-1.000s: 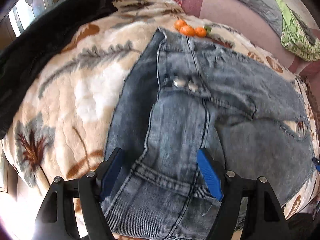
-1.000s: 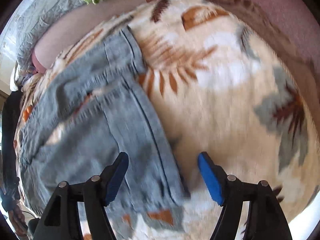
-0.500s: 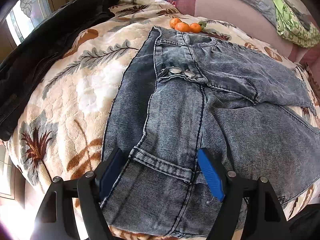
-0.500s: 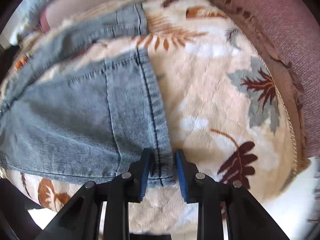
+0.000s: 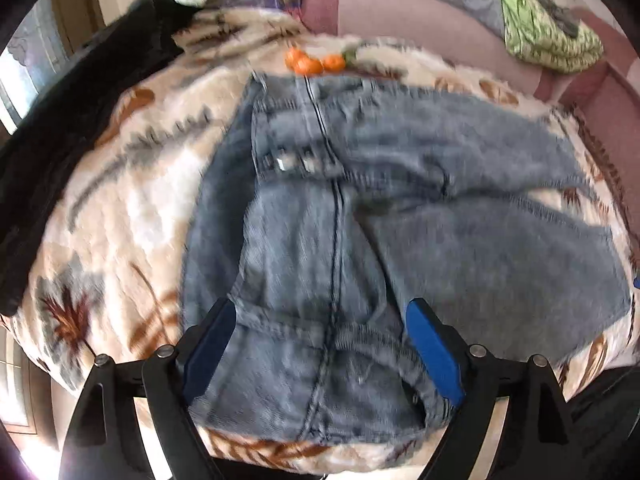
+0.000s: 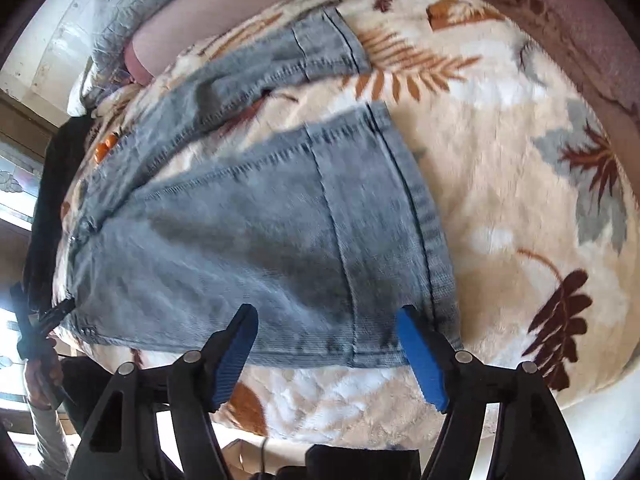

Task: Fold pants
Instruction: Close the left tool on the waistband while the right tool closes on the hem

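Note:
Light blue jeans [image 5: 360,216] lie spread on a cream leaf-print blanket [image 5: 132,200], waistband toward me in the left wrist view, two metal buttons showing. My left gripper [image 5: 320,344] is open, its blue pads either side of the waistband. In the right wrist view the two leg ends [image 6: 280,240] lie apart, the near hem at the blanket's front. My right gripper [image 6: 328,348] is open and empty, just above the near leg's hem.
Small oranges [image 5: 314,62] sit beyond the jeans. A black garment [image 5: 68,120] lies along the left. A green cloth [image 5: 548,36] rests on the mauve sofa back [image 5: 420,16]. The blanket's front edge drops off near both grippers.
My right gripper was shut on the near leg's hem half a second ago; now it is open and drawn back from it. The left gripper stays open over the waistband.

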`<state>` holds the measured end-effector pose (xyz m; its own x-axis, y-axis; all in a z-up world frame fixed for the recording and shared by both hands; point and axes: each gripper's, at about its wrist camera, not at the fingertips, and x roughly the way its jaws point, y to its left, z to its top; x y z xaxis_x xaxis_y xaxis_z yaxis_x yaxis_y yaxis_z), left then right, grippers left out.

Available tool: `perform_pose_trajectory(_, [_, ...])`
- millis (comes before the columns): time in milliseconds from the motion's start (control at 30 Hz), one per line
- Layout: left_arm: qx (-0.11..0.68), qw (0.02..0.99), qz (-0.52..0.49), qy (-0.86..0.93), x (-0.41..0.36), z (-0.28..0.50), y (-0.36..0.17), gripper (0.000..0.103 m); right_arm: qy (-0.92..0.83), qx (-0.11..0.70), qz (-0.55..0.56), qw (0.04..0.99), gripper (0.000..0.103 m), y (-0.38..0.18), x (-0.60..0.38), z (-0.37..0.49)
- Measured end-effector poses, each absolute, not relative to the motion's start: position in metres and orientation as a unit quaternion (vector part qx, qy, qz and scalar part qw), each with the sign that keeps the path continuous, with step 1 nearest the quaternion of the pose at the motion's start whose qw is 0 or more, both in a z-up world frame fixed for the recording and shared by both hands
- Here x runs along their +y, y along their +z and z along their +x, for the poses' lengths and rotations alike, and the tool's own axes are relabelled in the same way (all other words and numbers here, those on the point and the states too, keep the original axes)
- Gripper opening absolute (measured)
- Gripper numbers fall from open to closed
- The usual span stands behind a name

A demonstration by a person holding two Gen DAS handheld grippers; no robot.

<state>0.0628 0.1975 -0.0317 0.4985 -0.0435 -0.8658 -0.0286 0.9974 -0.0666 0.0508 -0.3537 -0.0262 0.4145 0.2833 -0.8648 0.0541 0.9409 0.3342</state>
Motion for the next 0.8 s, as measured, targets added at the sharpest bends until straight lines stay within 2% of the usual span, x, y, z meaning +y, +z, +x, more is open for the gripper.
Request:
perform_pose_trajectory(67, [0.466,0.883,-0.049,0.005,0.212,0.086,-0.004,0.088,0.074,0.505,0.149,0.847,0.076,0.001,-0.350,0.075])
perform_pose_trajectory(167, [0.455,0.885,-0.096,0.009,0.241,0.144,0.006,0.088,0.068,0.470,0.154,0.867,0.076,0.019,-0.357,0.134])
perform_pose_trajectory(233, [0.458,0.881,-0.119,0.023,0.259,0.187,-0.001,0.088,0.053,0.470,0.159,0.867,0.076,0.017,-0.367,0.185])
perform_pose_trajectory(300, [0.474,0.871,-0.127,0.041,0.266,0.227,-0.015,0.081,0.043,0.476,0.164,0.863,0.076,0.013,-0.374,0.226])
perform_pose_trajectory(333, [0.481,0.866,-0.132,0.042,0.265,0.243,-0.023,0.073,0.038,0.477,0.163,0.863,0.075,0.008,-0.375,0.246])
perform_pose_trajectory(533, [0.508,0.846,-0.155,0.050,0.262,0.304,-0.069,0.071,0.014,0.492,0.160,0.856,0.074,-0.019,-0.381,0.333])
perform_pose_trajectory(600, [0.516,0.841,-0.149,0.057,0.260,0.312,-0.077,0.064,0.011,0.495,0.164,0.853,0.069,-0.027,-0.383,0.352])
perform_pose_trajectory(700, [0.518,0.845,-0.110,0.077,0.255,0.320,-0.082,0.042,-0.009,0.520,0.141,0.842,0.064,-0.050,-0.379,0.373])
perform_pose_trajectory(767, [0.522,0.844,-0.081,0.093,0.253,0.325,-0.083,0.011,-0.018,0.536,0.137,0.833,0.045,-0.065,-0.378,0.381])
perform_pose_trajectory(800, [0.525,0.842,-0.076,0.096,0.254,0.327,-0.082,0.007,-0.027,0.534,0.123,0.836,0.041,-0.066,-0.376,0.383])
